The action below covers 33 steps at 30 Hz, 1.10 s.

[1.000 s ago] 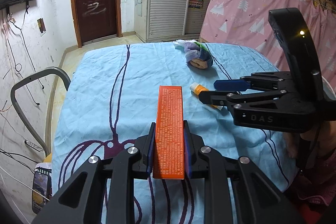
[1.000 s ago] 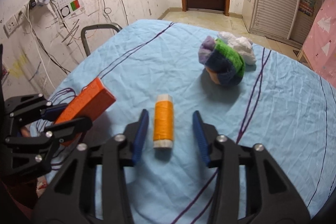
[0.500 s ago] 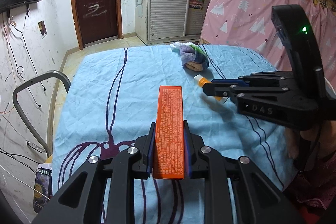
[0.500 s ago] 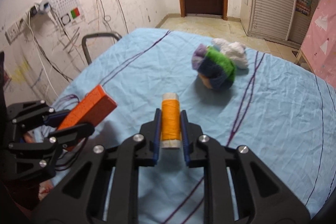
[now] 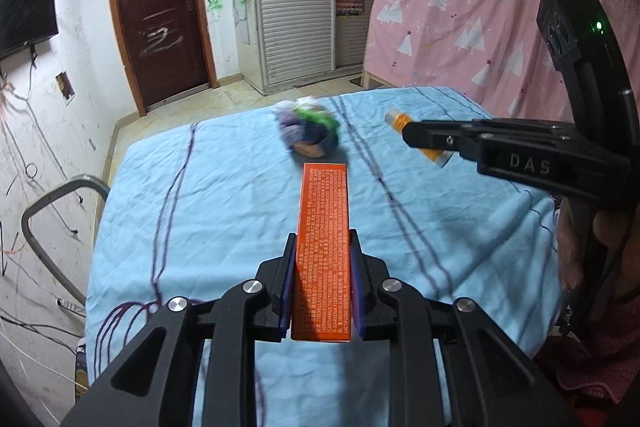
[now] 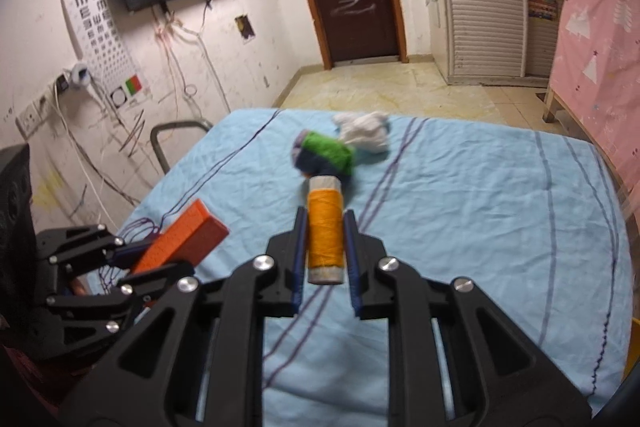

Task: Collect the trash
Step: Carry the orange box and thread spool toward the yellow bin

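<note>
Cardboard by the look of it, the orange box (image 5: pixel 323 251) was long, flat-sided and stiff, probably light and likely empty, so it suited a squeeze across its narrow width near one end; the left gripper (image 5: pixel 322 283) was clamped on it in just that way, with most of the box jutting forward above the blue bedsheet (image 5: pixel 224 211). Pressed too hard, such a carton would probably dent. The spool of orange thread (image 6: pixel 325 233) seemed light too, with a rigid core but a slightly yielding, grippy wound surface, and a round body that could roll if set down on its side; the right gripper (image 6: pixel 324 247) was closed on its middle, across the thread, and it hung clear of the sheet. Left on the bed, towards the far side, were a soft knitted ball in green, blue and purple (image 6: pixel 325 157) and a crumpled white wad (image 6: pixel 366 131) that touched it; both looked squashy, feather-light and easy to pinch anywhere. By count: 1 box, 1 spool, 1 knitted ball and 1 white wad, so 2 pieces were held and 2 still lay on the bed, with 2 grippers in play.
</note>
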Each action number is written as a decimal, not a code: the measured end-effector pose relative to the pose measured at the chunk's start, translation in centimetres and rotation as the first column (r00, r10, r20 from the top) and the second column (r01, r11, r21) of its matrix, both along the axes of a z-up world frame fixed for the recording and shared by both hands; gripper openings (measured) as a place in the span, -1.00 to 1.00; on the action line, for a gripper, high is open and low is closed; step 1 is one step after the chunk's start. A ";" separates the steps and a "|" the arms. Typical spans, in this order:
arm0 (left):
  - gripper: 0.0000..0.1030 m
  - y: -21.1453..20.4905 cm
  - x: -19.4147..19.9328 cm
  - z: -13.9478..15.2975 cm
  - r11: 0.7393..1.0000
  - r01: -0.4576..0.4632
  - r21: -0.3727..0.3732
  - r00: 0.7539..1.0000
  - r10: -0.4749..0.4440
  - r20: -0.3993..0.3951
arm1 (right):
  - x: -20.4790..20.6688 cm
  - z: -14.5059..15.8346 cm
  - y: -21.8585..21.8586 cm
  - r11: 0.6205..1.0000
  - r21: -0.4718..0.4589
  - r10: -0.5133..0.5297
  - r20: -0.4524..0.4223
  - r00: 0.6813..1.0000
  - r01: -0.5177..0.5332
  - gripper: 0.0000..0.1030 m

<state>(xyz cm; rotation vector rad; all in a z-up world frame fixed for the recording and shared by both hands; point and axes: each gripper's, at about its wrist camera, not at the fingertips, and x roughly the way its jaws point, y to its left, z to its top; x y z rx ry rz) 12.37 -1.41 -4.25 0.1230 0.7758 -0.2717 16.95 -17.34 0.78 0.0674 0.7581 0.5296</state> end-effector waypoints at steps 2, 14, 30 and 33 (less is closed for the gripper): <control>-0.72 -1.1 0.1 0.1 1.000 0.016 0.009 1.000 -0.016 0.001 | -0.1 0.3 -1.3 1.000 0.018 -0.019 0.007 1.000 0.018 -0.68; -0.72 -8.1 0.6 0.3 0.992 0.112 0.059 0.994 -0.111 -0.007 | -1.2 1.3 -10.2 0.981 0.111 -0.165 0.036 0.986 0.160 -0.68; -0.72 -17.6 0.7 0.1 0.963 0.242 0.121 0.970 -0.240 -0.025 | -2.9 0.7 -21.1 0.930 0.190 -0.327 0.033 0.945 0.315 -0.68; -0.72 -19.3 0.7 0.1 0.956 0.263 0.132 0.965 -0.261 -0.028 | -3.3 0.4 -22.8 0.919 0.201 -0.352 0.031 0.936 0.339 -0.68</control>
